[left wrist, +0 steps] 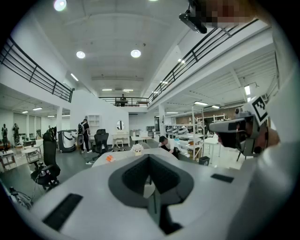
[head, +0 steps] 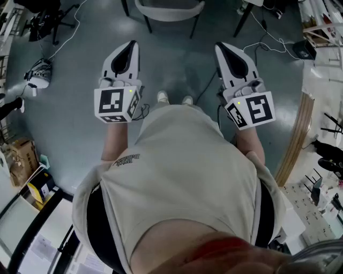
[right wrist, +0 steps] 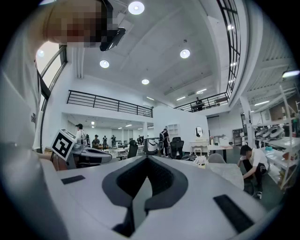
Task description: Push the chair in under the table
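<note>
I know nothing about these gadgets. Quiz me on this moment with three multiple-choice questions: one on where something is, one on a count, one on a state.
1. In the head view, where is the chair?
A. Ahead of the left gripper and right gripper, untouched
B. Clamped by one gripper
C. Not in the picture

2. How many marker cubes show in the head view?
A. One
B. Two
C. Four

3. How do the jaws stand?
A. Both pairs wide open
B. One pair shut on a cable
C. Both pairs shut, empty

Answers:
1 A: bare floor lies between the gripper tips and the chair.
2 B: each gripper carries one, the second here.
3 C: each gripper view shows its jaws together with nothing between them.
</note>
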`<state>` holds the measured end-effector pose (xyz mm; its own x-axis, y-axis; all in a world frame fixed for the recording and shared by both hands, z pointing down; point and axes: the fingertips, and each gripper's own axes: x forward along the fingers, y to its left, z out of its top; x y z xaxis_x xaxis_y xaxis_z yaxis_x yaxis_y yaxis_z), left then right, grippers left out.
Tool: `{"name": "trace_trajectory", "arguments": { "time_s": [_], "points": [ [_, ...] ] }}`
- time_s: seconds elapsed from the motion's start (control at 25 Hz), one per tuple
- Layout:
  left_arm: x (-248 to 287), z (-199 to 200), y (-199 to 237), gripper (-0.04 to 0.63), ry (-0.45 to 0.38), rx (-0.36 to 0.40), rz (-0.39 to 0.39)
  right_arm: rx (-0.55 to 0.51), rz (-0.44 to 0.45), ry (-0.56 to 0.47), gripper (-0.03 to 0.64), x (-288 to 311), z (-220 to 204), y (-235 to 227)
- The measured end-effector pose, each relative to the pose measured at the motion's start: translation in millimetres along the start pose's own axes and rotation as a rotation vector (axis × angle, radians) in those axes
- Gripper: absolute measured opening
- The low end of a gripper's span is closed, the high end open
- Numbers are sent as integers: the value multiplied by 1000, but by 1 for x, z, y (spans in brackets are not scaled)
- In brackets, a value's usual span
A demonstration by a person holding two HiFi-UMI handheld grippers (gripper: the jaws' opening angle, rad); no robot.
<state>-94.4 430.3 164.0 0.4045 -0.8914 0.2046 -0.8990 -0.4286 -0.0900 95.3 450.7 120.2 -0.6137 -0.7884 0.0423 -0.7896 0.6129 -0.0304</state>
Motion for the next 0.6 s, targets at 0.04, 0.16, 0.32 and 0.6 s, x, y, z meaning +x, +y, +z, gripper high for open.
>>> {"name": "trace_trajectory", "arguments": {
  "time_s": [0.04, 0.16, 0.32, 0.6],
  "points": [
    [1, 0, -2, 9, 1, -1, 0, 0, 2, 0, 8, -1, 0, -2],
    [4, 1, -8, 9, 2, -1, 4, -1, 7, 0, 8, -4, -2, -7],
    [8, -1, -21, 9, 3, -1, 15, -2, 19, 3, 8, -11, -8, -16],
    [9, -5, -41, 9, 13, 4, 37, 11, 45, -10, 8, -23, -13, -26]
  ]
}}
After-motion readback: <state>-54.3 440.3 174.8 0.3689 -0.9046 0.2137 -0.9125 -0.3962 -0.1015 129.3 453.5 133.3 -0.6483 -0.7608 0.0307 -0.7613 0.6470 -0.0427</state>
